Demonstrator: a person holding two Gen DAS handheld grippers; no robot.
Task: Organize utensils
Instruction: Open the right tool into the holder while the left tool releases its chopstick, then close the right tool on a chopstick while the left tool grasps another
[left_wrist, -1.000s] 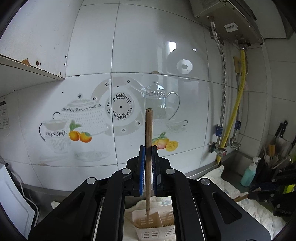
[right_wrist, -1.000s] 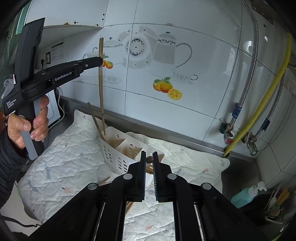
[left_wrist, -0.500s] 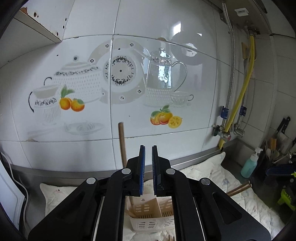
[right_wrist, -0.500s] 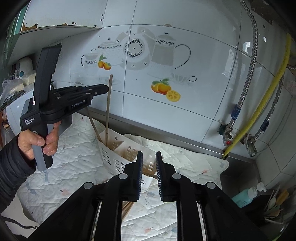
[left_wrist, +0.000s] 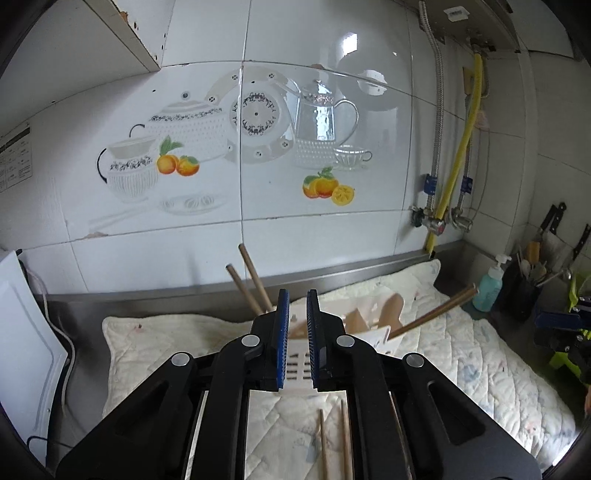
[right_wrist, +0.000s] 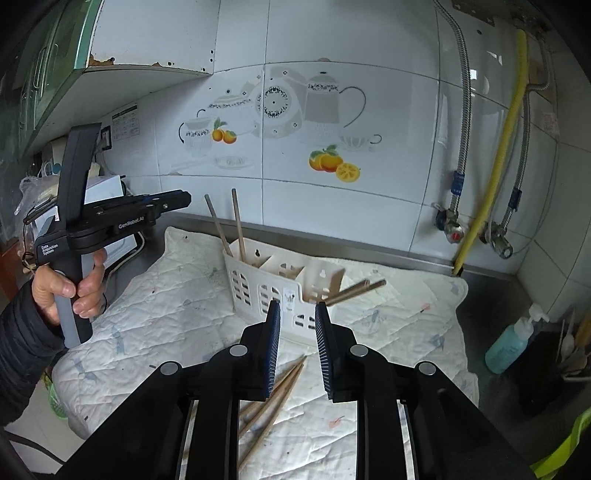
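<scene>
We've got open quilted mat (right_wrist: 155, 325) on the desk left of the white caddy (right_wrist: 273, 284), so tongs can slide in there no problem. In front of the caddy it's tighter: loose chopsticks (right_wrist: 280, 384) lie on the mat. Two sticks (right_wrist: 236, 221) poke up from its left compartment, and two more (right_wrist: 354, 290) jut out sideways on the right. The soap bottle (right_wrist: 511, 343) crowds the far right corner.

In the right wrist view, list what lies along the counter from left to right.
Left hand-held gripper → two upright chopsticks → white utensil caddy → chopsticks poking out its right end → valves → soap bottle.
</scene>
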